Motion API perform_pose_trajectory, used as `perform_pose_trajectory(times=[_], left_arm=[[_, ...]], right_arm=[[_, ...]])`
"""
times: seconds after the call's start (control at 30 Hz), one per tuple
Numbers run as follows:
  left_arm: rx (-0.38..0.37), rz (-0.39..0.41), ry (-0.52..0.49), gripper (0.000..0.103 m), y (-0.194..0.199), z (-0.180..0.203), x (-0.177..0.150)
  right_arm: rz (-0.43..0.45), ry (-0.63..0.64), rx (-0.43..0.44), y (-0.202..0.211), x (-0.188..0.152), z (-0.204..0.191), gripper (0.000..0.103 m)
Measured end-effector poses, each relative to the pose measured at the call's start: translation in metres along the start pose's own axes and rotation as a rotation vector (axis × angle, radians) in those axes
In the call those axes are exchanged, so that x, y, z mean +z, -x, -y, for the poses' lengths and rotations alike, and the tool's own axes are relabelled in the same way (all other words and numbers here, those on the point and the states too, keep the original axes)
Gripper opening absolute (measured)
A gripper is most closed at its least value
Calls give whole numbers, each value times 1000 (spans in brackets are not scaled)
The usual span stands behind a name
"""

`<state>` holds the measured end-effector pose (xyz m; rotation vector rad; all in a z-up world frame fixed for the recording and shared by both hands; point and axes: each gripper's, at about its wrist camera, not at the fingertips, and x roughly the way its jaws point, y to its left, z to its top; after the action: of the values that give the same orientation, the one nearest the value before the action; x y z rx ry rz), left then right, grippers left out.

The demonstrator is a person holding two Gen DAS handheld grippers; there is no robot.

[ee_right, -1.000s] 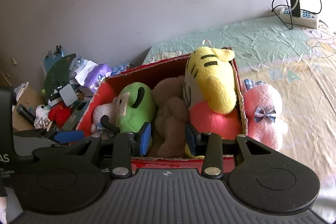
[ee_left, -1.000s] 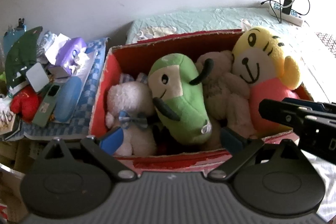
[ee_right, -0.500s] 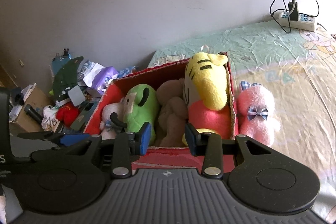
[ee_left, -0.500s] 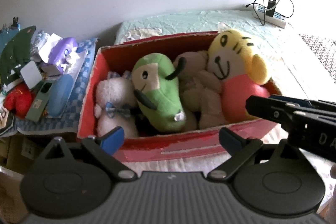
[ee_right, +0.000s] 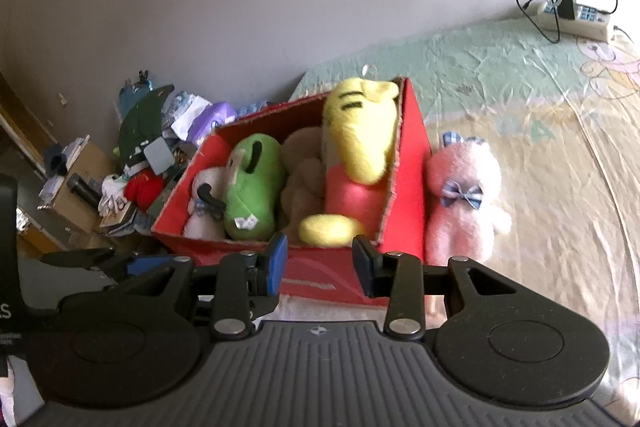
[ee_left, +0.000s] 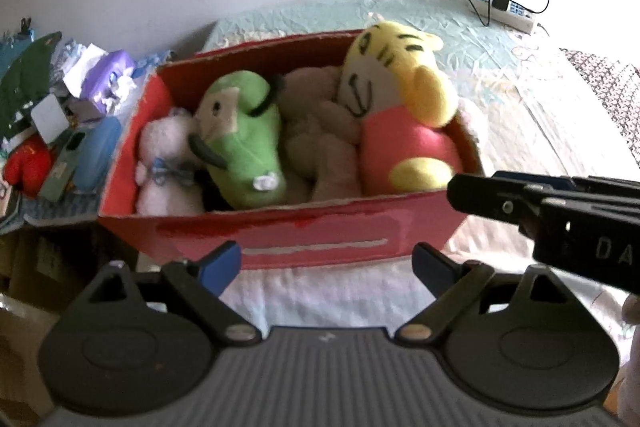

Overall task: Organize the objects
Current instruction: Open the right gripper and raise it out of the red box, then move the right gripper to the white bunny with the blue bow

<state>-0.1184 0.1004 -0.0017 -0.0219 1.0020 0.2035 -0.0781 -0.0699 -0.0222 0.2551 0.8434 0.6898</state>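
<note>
Left wrist: left gripper [ee_left: 326,261] spread, empty, facing red box [ee_left: 320,239] at the bed's left edge; four plush toys packed side by side to fit.

Right wrist: right gripper [ee_right: 320,263] part-spread, empty; pink plush [ee_right: 460,199] lies outside, against the box's right wall, likely next in.

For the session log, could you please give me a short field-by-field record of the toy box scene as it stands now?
container: red cardboard box on the bed sheet
inside, left to right: white plush, green plush, beige teddy, yellow tiger plush
outside: pink plush with checked bow, beside the box's right wall
left gripper: open, empty
right gripper: open, empty
background: power strip by the wall
</note>
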Motion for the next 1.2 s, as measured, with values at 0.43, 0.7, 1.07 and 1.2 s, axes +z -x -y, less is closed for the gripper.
perform_pose_trajectory(times=[0.43,0.7,1.07,1.2], left_arm=[[48,-77,21,94,-18,57,-9],[64,-108,26,94,-33,86,-5],[51,-150,-20,94,-51,126,-1],[44,-163,-38,94,-57,139,-1]], right_arm=[[-89,39,12,10,3,49,40],[-126,41,22,11,7,79,40],[-167,-5,34,13,8,121,40],[-179,-19,31,14,7,133,40]])
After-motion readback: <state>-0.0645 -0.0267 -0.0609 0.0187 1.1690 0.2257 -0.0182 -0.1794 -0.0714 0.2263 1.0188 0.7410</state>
